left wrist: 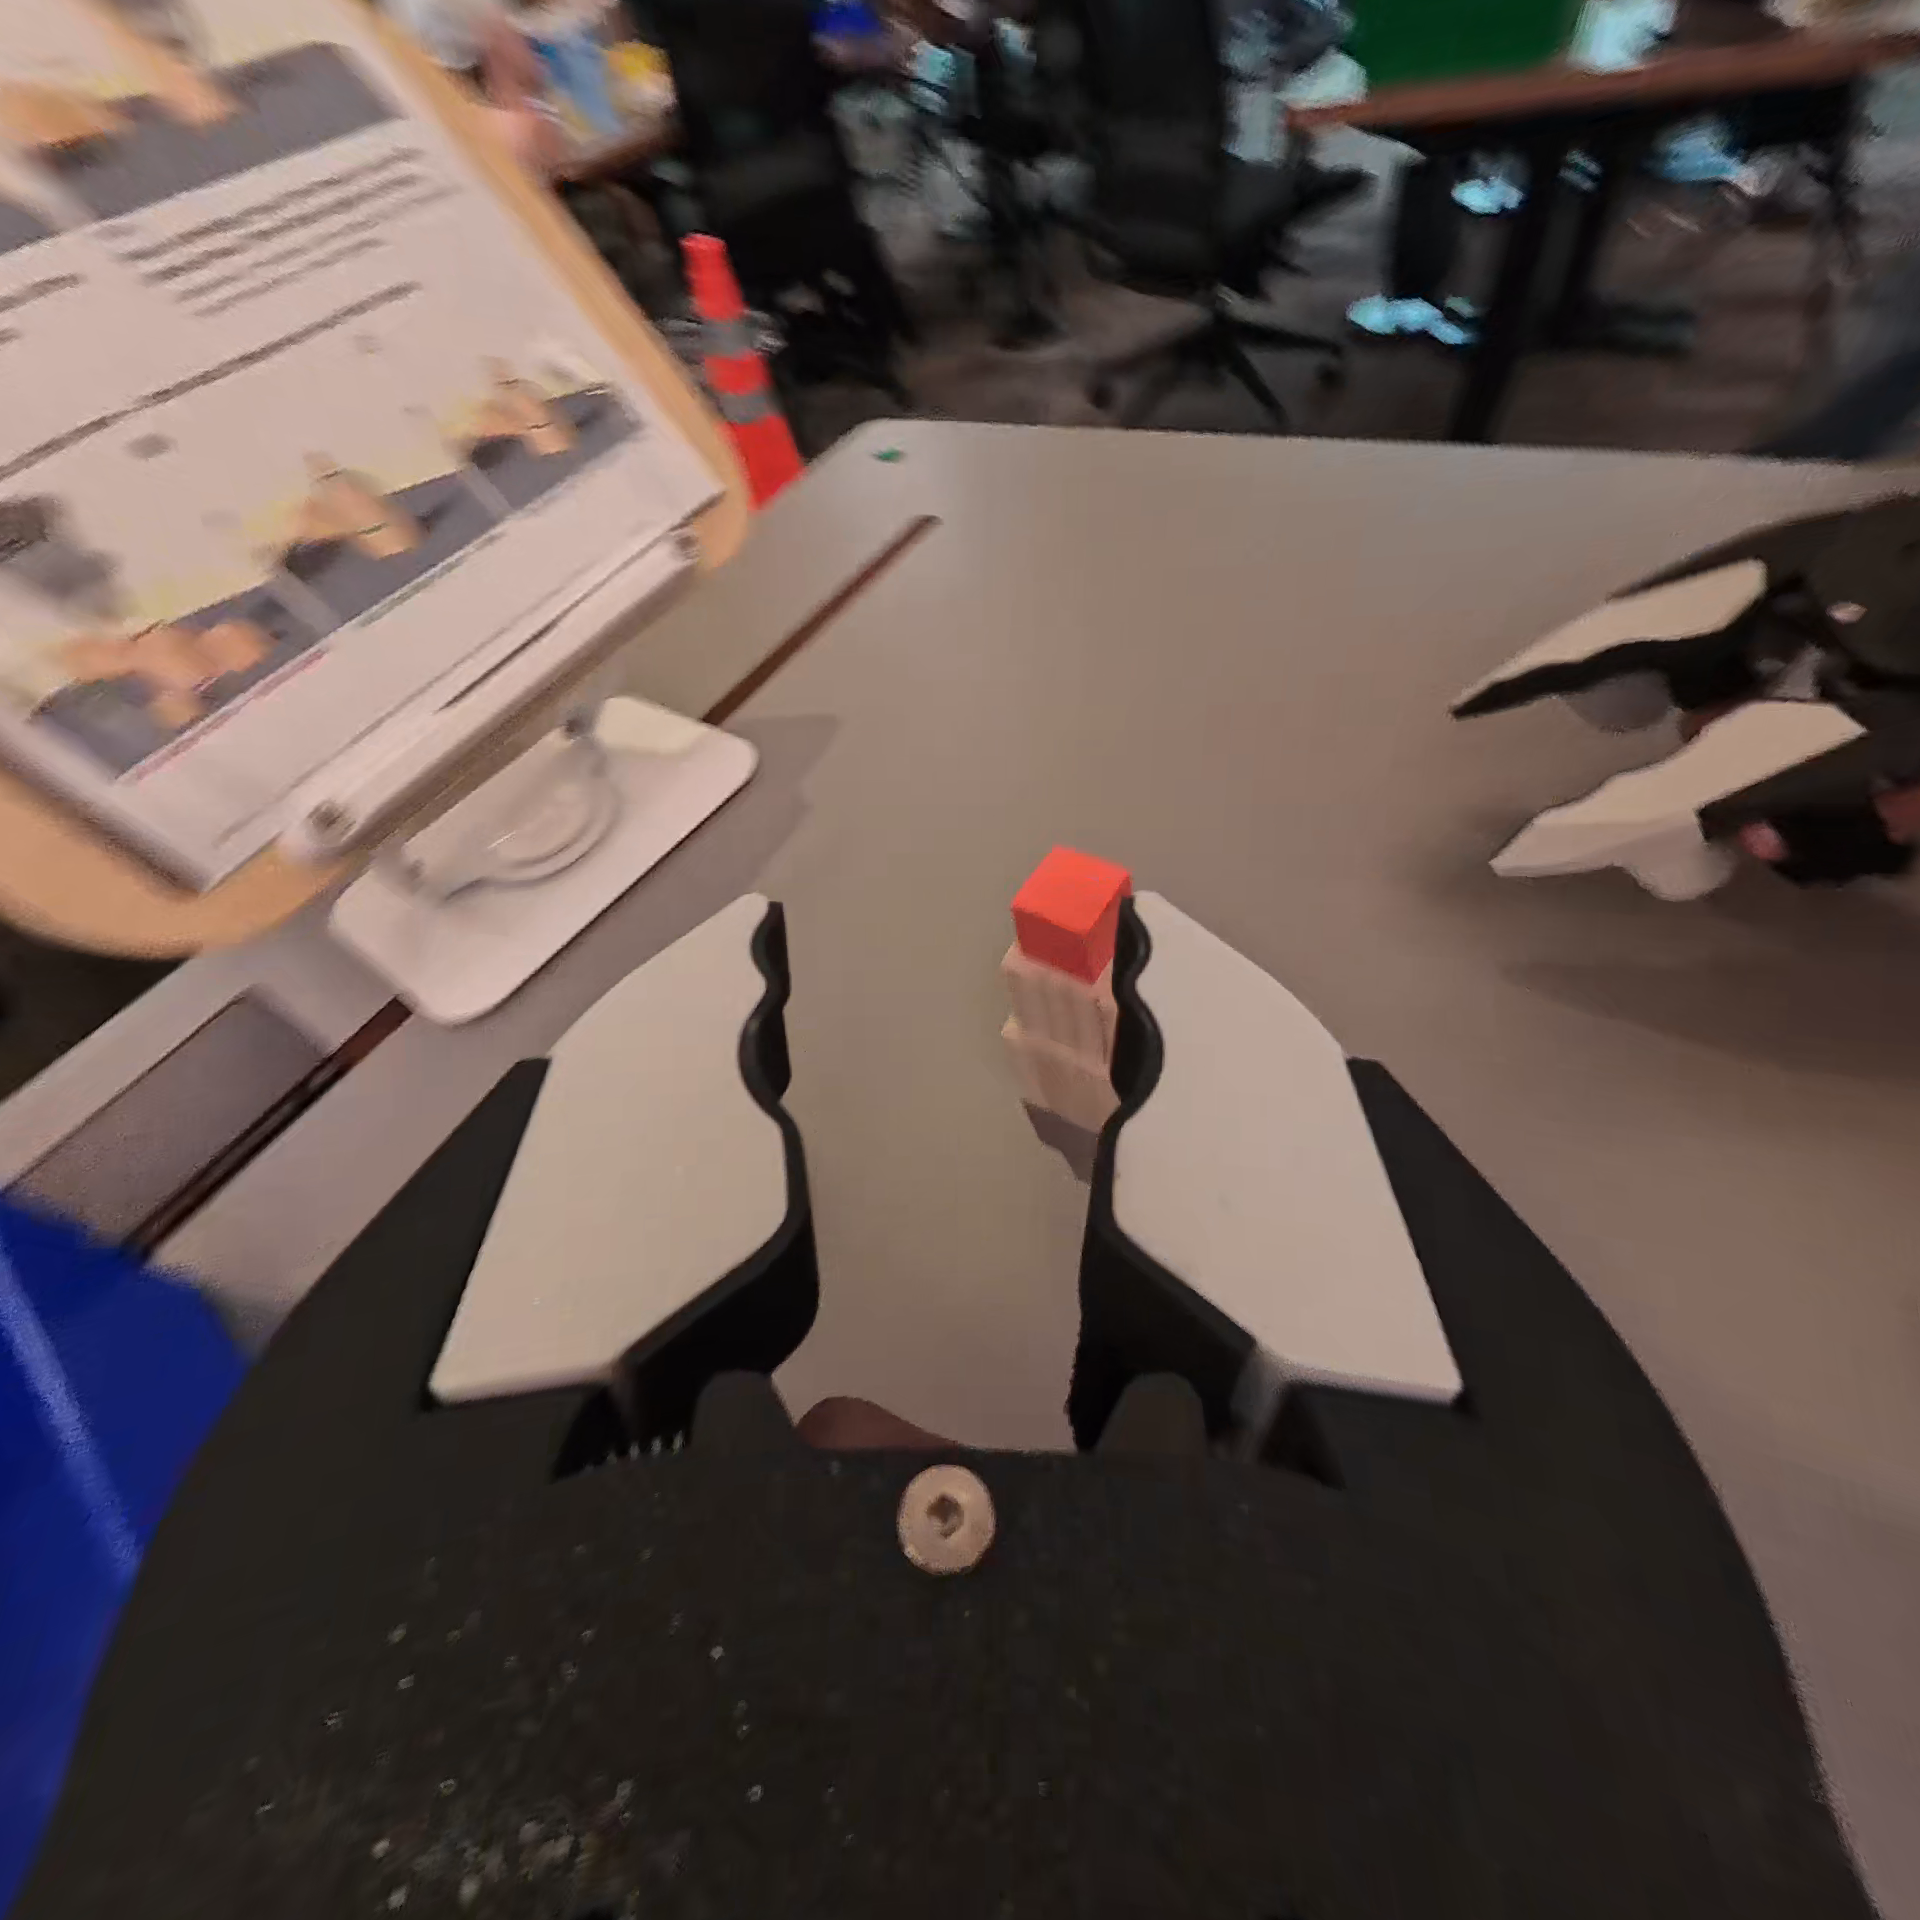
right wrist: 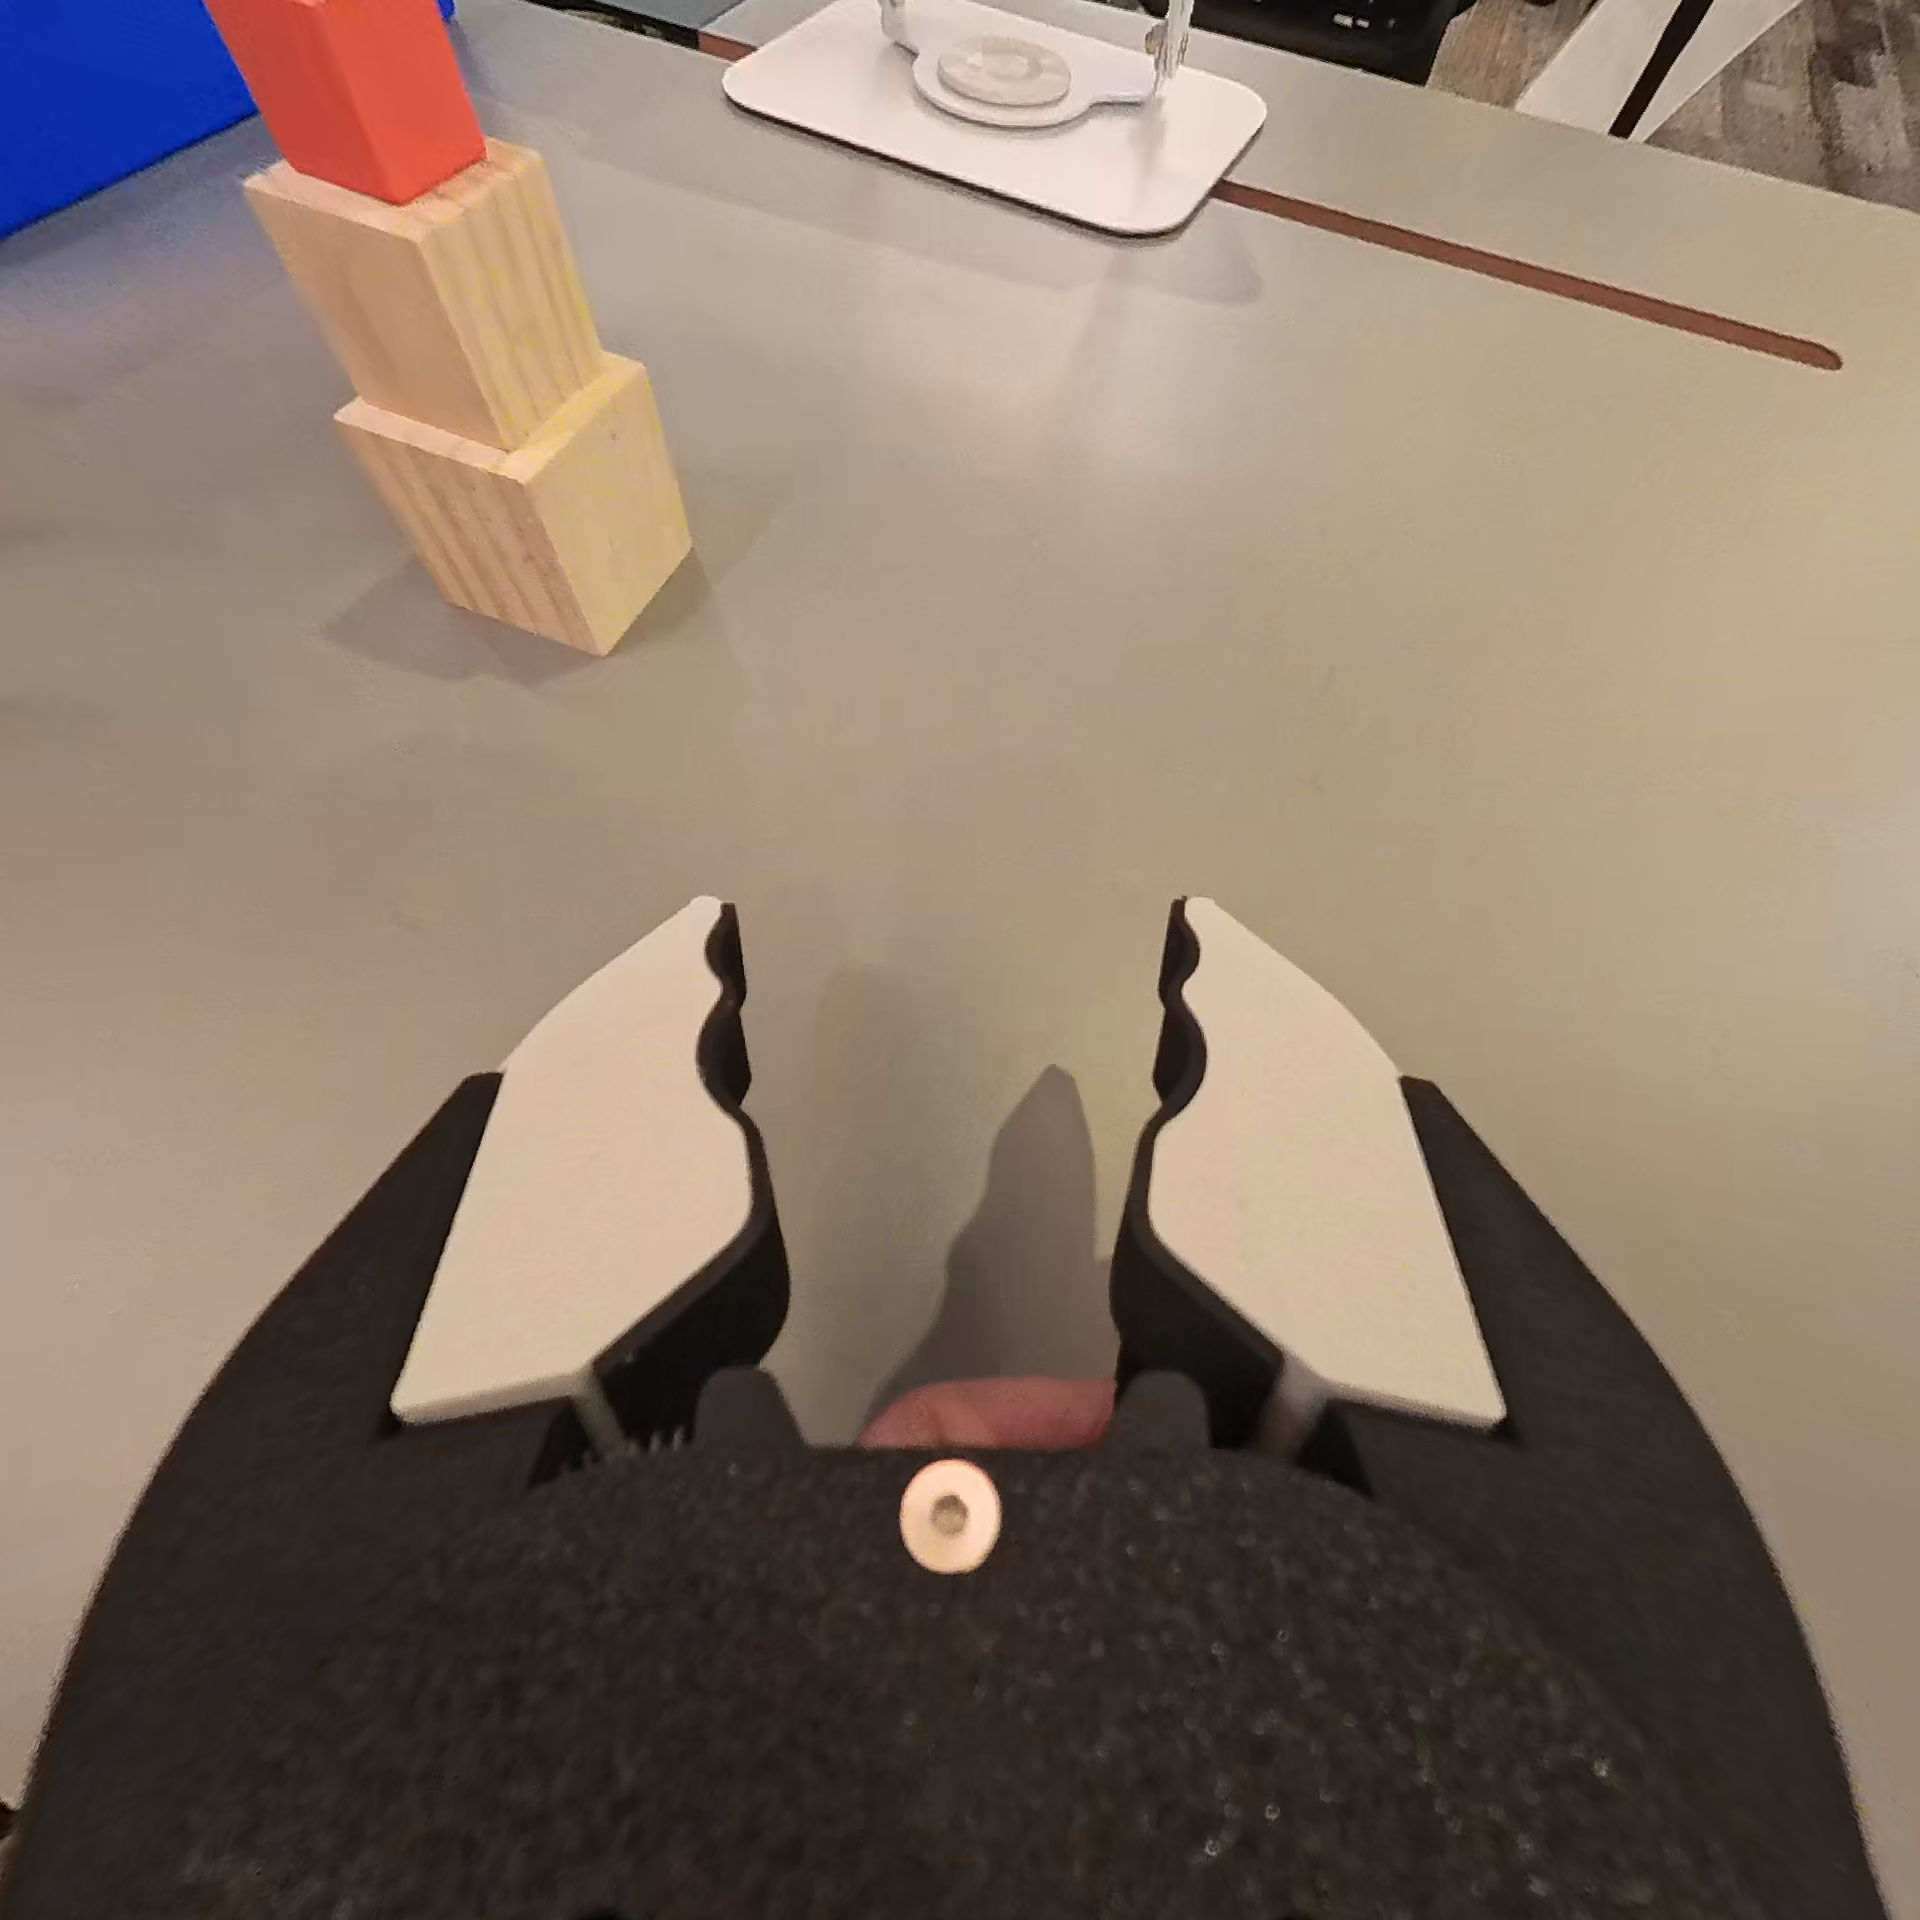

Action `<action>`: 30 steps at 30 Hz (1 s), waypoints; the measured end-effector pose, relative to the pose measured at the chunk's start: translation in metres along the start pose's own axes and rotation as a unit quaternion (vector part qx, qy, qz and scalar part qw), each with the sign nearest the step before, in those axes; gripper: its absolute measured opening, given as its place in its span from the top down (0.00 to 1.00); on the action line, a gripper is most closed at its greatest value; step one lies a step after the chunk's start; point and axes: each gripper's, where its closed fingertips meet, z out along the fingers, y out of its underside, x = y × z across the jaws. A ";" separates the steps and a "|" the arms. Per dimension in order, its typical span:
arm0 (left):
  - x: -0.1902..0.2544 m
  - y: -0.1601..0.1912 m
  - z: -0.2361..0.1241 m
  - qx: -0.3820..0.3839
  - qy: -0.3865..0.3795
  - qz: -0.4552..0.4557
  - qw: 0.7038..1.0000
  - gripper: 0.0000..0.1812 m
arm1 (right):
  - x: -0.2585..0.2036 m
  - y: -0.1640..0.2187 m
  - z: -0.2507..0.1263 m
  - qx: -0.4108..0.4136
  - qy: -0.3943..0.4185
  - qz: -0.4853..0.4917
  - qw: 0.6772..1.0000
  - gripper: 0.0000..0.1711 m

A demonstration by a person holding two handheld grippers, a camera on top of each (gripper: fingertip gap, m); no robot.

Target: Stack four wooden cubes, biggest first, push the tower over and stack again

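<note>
Grey tabletop (right wrist: 1143, 623): stepped tower, red-painted wooden cube (right wrist: 358, 94) atop two pale pine cubes (right wrist: 468, 395), at 11 o'clock in the right wrist view. Left gripper (left wrist: 951, 914): released, empty, tower at its right fingertip. Right gripper (right wrist: 951, 914): released, empty. White stand base (right wrist: 1122, 156): 12 o'clock.

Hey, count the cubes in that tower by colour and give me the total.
Red cube: 1
Plain wooden cubes: 2, the upper cube and the lower cube
Total: 3 cubes in view, with no fourth cube showing in either picture.
</note>
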 end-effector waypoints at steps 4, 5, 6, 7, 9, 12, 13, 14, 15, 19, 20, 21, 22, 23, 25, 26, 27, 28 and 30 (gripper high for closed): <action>0.000 0.040 -0.044 0.030 -0.151 -0.041 0.987 0.66 | -0.002 -0.002 0.000 0.004 -0.001 -0.003 1.000 0.55; 0.006 0.050 -0.052 0.032 -0.172 -0.050 0.983 0.66 | -0.003 -0.002 0.001 0.005 -0.001 -0.003 1.000 0.55; 0.010 0.058 -0.059 0.036 -0.201 -0.062 0.977 0.66 | -0.004 -0.002 0.001 0.005 -0.002 -0.003 1.000 0.55; 0.016 0.065 -0.065 0.043 -0.223 -0.072 0.971 0.66 | -0.005 -0.001 0.002 0.005 -0.003 -0.003 1.000 0.55; 0.023 0.082 -0.077 0.041 -0.277 -0.102 0.954 0.66 | -0.008 -0.001 0.003 0.005 -0.006 -0.005 1.000 0.55; 0.031 0.107 -0.088 0.023 -0.334 -0.159 0.929 0.62 | -0.013 -0.003 0.004 0.010 -0.015 0.000 1.000 0.55; 0.033 0.111 -0.090 0.022 -0.346 -0.165 0.924 0.61 | -0.015 -0.003 0.005 0.009 -0.017 0.000 1.000 0.55; 0.035 0.115 -0.092 0.018 -0.355 -0.171 0.919 0.61 | -0.016 -0.003 0.005 0.008 -0.017 -0.003 1.000 0.55; 0.037 0.119 -0.092 0.010 -0.360 -0.180 0.915 0.61 | -0.017 -0.002 0.005 0.007 -0.017 -0.007 1.000 0.55; 0.045 0.128 -0.088 -0.005 -0.357 -0.212 0.910 0.61 | -0.021 -0.002 0.006 0.005 -0.019 -0.010 1.000 0.55; 0.047 0.126 -0.087 -0.002 -0.352 -0.209 0.912 0.62 | -0.021 -0.002 0.006 0.005 -0.019 -0.011 1.000 0.55; 0.048 0.126 -0.087 -0.003 -0.356 -0.208 0.911 0.62 | -0.021 -0.003 0.006 0.006 -0.019 -0.011 1.000 0.55; 0.048 0.126 -0.086 -0.003 -0.356 -0.206 0.911 0.62 | -0.021 -0.002 0.006 0.006 -0.019 -0.011 1.000 0.55; 0.049 0.127 -0.084 -0.008 -0.350 -0.208 0.913 0.62 | -0.022 -0.002 0.006 0.005 -0.020 -0.011 1.000 0.55; 0.049 0.129 -0.079 -0.016 -0.341 -0.217 0.915 0.62 | -0.021 -0.001 0.006 0.003 -0.020 -0.011 1.000 0.55; 0.047 0.129 -0.075 -0.019 -0.334 -0.221 0.916 0.62 | -0.021 -0.001 0.006 0.004 -0.020 -0.011 1.000 0.55; 0.044 0.129 -0.071 -0.026 -0.329 -0.221 0.918 0.63 | -0.021 -0.001 0.006 0.004 -0.020 -0.011 1.000 0.55; 0.038 0.131 -0.065 -0.042 -0.325 -0.223 0.918 0.63 | -0.021 -0.002 0.006 0.004 -0.020 -0.010 1.000 0.55; 0.021 0.130 -0.046 -0.066 -0.314 -0.238 0.917 0.63 | -0.021 -0.002 0.006 0.004 -0.021 -0.011 1.000 0.55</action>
